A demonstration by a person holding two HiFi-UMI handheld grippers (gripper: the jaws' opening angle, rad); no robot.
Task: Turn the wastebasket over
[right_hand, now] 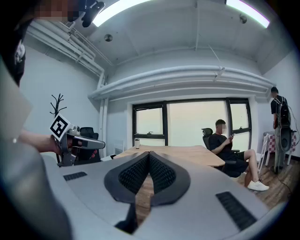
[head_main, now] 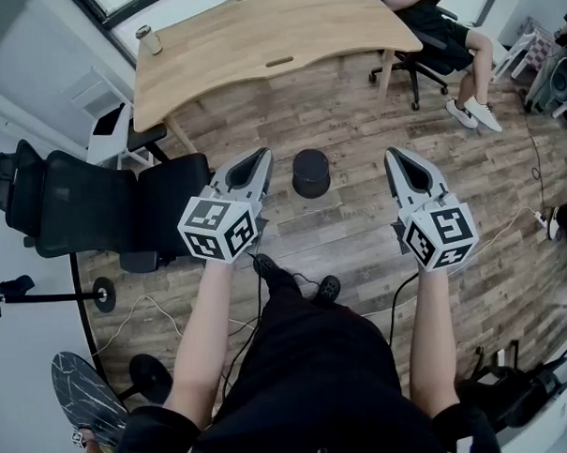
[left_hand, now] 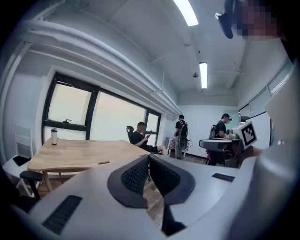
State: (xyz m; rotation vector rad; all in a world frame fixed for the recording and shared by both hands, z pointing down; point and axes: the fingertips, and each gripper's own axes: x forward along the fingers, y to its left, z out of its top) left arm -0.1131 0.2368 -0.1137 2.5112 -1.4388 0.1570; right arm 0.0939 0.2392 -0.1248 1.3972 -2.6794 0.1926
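Note:
A small black wastebasket (head_main: pixel 310 173) stands on the wooden floor ahead of me, its narrower closed end up, so it looks upside down. It lies between my two grippers and a little beyond their tips. My left gripper (head_main: pixel 262 157) is held out left of it, jaws shut with nothing between them. My right gripper (head_main: pixel 393 157) is held out right of it, also shut and empty. Neither touches the wastebasket. In the left gripper view the left gripper (left_hand: pixel 149 157) points nearly level across the room; the right gripper (right_hand: pixel 149 154) does the same in its own view. The wastebasket is hidden in both gripper views.
A wooden desk (head_main: pixel 257 39) with a cup (head_main: pixel 148 39) stands beyond the wastebasket. A black office chair (head_main: pixel 86 206) is at my left. A seated person (head_main: pixel 439 22) is at the far right. Cables (head_main: pixel 509 230) trail over the floor at right.

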